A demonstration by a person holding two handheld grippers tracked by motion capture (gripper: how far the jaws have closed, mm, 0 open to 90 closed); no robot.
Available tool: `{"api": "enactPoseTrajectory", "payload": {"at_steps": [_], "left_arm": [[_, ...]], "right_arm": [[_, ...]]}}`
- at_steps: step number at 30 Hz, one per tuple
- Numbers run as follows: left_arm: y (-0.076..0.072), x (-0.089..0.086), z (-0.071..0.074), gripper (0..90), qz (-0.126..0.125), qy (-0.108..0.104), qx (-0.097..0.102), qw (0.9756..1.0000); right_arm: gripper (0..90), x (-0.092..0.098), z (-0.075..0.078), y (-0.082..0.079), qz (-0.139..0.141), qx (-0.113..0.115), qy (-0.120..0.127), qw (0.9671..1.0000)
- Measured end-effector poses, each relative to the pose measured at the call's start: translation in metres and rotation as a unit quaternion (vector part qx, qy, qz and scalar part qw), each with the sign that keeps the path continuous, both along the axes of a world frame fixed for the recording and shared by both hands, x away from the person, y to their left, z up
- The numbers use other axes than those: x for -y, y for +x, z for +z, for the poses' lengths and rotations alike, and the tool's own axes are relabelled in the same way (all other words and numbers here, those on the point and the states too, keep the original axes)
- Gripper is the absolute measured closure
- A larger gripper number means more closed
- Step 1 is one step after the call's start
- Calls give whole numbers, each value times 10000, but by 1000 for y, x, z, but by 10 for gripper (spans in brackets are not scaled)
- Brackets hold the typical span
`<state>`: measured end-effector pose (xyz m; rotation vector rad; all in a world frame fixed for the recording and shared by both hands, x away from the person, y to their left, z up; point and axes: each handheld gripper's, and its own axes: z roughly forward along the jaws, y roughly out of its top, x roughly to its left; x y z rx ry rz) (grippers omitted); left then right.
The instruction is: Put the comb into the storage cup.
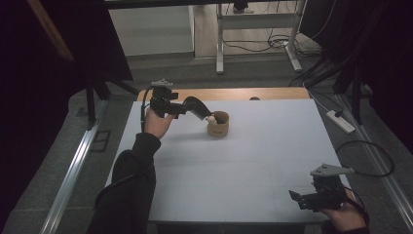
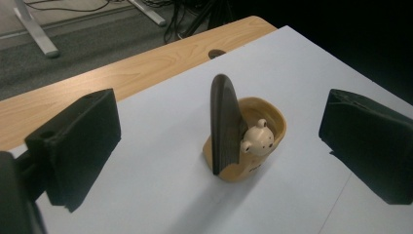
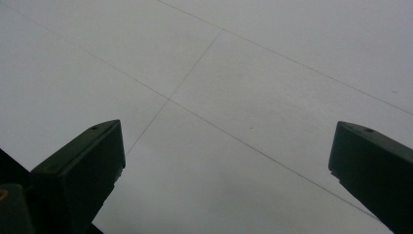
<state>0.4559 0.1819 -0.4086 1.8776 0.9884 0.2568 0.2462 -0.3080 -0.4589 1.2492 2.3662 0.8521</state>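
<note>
Jaws spread wide on the left gripper [image 2: 219, 141], aimed at a tan cup [image 2: 265, 127] far back on the white table [image 1: 253, 161], holding nothing. Inside that cup, already standing: a dark comb [image 2: 225, 122] and a small bear figure [image 2: 256, 138]. Farther right, jaws equally wide on the right gripper [image 1: 298, 196], idle near the table's front edge; probably little left beyond pulling away.

The person wears a dark long sleeve [image 1: 127, 187]. Both grippers, left [image 1: 195, 108] and right [image 1: 298, 197], are black with blocky jaws, grey three-cornered top plates and trailing black cables.
</note>
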Motion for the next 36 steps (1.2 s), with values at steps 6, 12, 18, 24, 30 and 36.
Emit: {"api": "enactPoseTrajectory", "payload": {"at_steps": [6,12,18,24,30,36], "left_arm": [[-7,-1,-1,12,-14,19,81,10000],[-14,0,-1,9,-50,20,139,9999],[-20,-1,-4,7,-75,57,174,9998],[-27,-4,-8,6,-104,60,206,9997],[-35,-6,-11,6,-112,47,244,9996],[-43,-8,-16,6,-107,22,264,9996]], "right_arm": [[1,0,0,0,-2,4,-4,10000],[0,0,0,0,-6,9,-8,10000],[0,0,0,0,-5,12,-8,10000],[0,0,0,0,-7,11,-11,10000],[0,0,0,-1,-8,16,-13,10000],[0,-1,0,-1,-7,20,-16,10000]]}}
